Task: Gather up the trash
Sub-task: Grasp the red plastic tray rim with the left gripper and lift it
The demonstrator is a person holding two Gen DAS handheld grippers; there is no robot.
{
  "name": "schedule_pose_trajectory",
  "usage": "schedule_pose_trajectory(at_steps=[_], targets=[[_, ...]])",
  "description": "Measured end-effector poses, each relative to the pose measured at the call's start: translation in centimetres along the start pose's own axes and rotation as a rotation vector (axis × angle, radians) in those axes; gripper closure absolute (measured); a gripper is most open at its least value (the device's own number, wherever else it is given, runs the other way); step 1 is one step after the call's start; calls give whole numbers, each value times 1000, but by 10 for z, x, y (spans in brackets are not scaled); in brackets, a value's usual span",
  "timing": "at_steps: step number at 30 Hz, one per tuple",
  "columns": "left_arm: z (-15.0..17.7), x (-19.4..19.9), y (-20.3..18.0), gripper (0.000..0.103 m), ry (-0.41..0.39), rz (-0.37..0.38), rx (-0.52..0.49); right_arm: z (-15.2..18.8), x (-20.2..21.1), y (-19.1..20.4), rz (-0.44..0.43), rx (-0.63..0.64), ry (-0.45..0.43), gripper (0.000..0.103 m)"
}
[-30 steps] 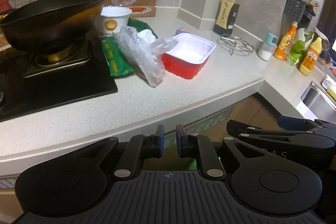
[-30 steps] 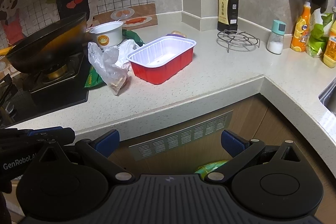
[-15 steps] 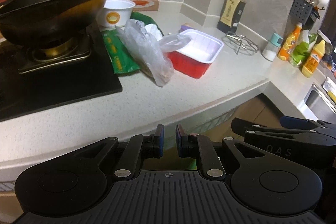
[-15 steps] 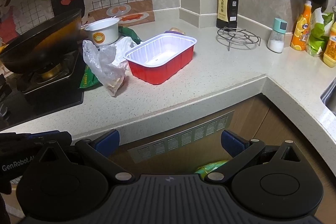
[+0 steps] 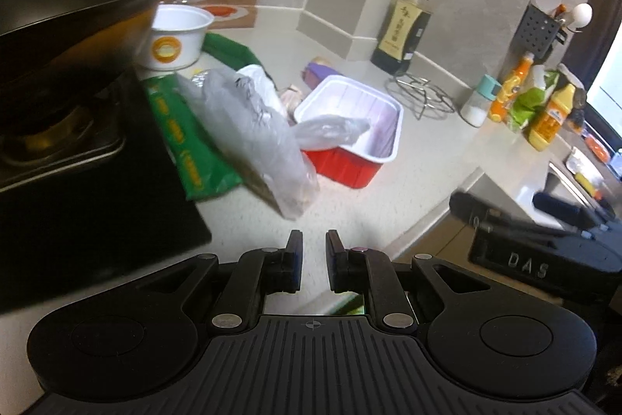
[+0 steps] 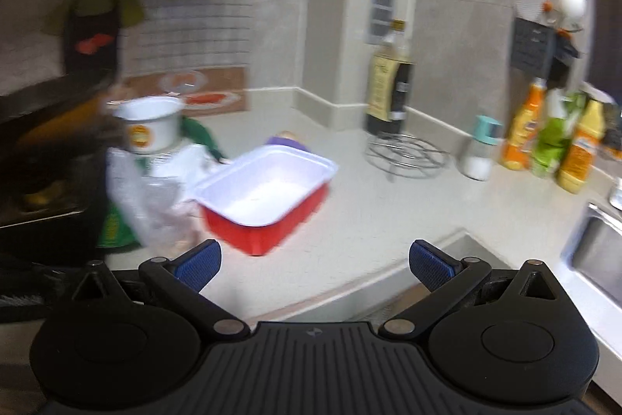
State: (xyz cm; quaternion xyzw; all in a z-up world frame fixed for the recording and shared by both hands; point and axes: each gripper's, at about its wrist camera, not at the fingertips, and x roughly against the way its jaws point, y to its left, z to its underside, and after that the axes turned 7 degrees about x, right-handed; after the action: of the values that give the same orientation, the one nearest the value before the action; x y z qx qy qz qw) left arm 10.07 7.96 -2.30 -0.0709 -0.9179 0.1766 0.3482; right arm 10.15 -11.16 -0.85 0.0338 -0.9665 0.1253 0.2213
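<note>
Trash lies on the pale kitchen counter (image 5: 369,205): a clear plastic bag (image 5: 256,139) with scraps in it, a green wrapper (image 5: 186,146) under it, a red tray with a white inside (image 5: 350,139) and a white paper cup (image 5: 177,35). My left gripper (image 5: 314,244) is shut with nothing between its fingers, just short of the bag's near end. In the right wrist view my right gripper (image 6: 315,255) stands open and empty above the counter's front edge, in front of the red tray (image 6: 268,197), with the bag (image 6: 151,205) at its left.
A black wok (image 5: 66,41) sits on the hob (image 5: 77,189) at the left. A dark sauce bottle (image 5: 404,30), a wire trivet (image 5: 423,96), a salt shaker (image 5: 480,100) and orange and yellow bottles (image 5: 544,119) line the back and right. A sink (image 6: 598,251) lies at the far right.
Both grippers have moved forward toward the counter, so the bag and the red tray look nearer and larger. Neither gripper's jaws have changed.
</note>
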Motion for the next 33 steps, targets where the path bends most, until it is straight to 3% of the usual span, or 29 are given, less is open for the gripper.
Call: schedule_pose_trajectory(at_steps=[4, 9, 12, 15, 19, 27, 33], targets=[[-10, -15, 11, 88, 65, 51, 8, 4, -15, -4, 19, -69, 124, 0], [-23, -33, 16, 88, 104, 155, 0, 16, -19, -3, 74, -84, 183, 0], [-40, -32, 13, 88, 49, 290, 1, 16, -22, -7, 93, -79, 211, 0], [-59, -31, 7, 88, -51, 326, -1, 9, -31, -12, 122, -61, 224, 0], [-86, -47, -2, 88, -108, 227, 11, 0, -32, -20, 116, -26, 183, 0], [-101, -107, -27, 88, -19, -78, -52, -18, -71, -53, -12, -51, 160, 0], [-95, -134, -38, 87, 9, -194, -105, -11, -85, -86, -71, -81, 139, 0]])
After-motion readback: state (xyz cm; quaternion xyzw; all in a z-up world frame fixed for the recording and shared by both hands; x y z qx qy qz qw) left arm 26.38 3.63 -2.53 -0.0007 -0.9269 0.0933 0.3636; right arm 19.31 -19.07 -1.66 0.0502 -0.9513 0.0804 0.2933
